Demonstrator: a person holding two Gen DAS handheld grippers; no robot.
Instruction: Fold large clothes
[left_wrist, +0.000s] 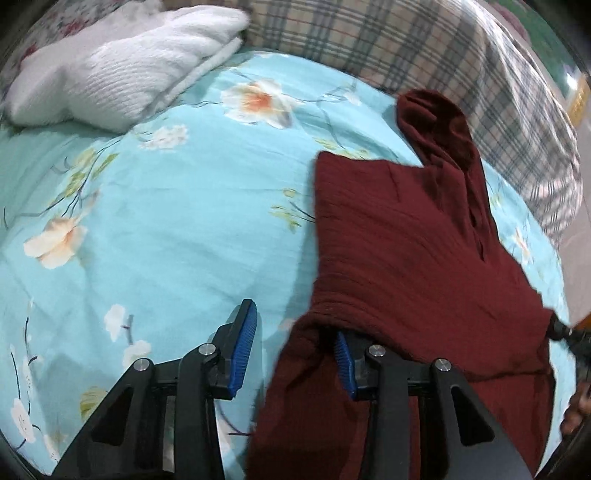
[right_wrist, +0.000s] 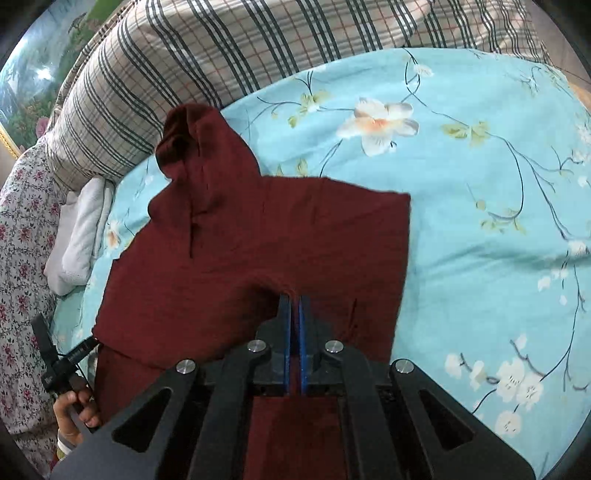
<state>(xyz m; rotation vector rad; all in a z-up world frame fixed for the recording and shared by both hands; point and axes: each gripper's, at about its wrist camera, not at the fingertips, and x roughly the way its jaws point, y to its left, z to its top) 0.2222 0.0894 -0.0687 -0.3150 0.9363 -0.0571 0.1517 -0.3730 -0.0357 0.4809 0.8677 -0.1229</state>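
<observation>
I count one dark red garment (right_wrist: 258, 236), lying mostly flat on the bed (right_wrist: 480, 229), with a single sleeve or hood end (right_wrist: 192, 136) reaching up toward the plaid pillow (right_wrist: 155, 74). There are two grippers, one in each of my hands. My right gripper (right_wrist: 294, 299) is pinched tight, its blue pads pressed together on a fold of the red cloth near the garment's near edge, and the fabric puckers up around the tips. My left gripper (left_wrist: 291, 325) stands partly apart: its left finger (left_wrist: 243, 332) hangs bare over the sheet, while the right finger is tucked under the garment's edge, so cloth drapes over that side and nothing is squeezed between the pads. Besides the garment I see one white folded knit (left_wrist: 122, 74) at the far left corner of the bed in the left view, one plaid pillow along the head, and a smaller white cloth (right_wrist: 81, 236) beside the pillow in the right view; whether the two white pieces are the same thing I cannot tell. There are no containers. The red garment's far edge runs straight across the sheet, its left edge ends cleanly, and a wide stretch of blue flowered sheet lies open to its left in the left view. The other side of the garment lies near the bed's edge, by a flowered cover (right_wrist: 22, 258).
</observation>
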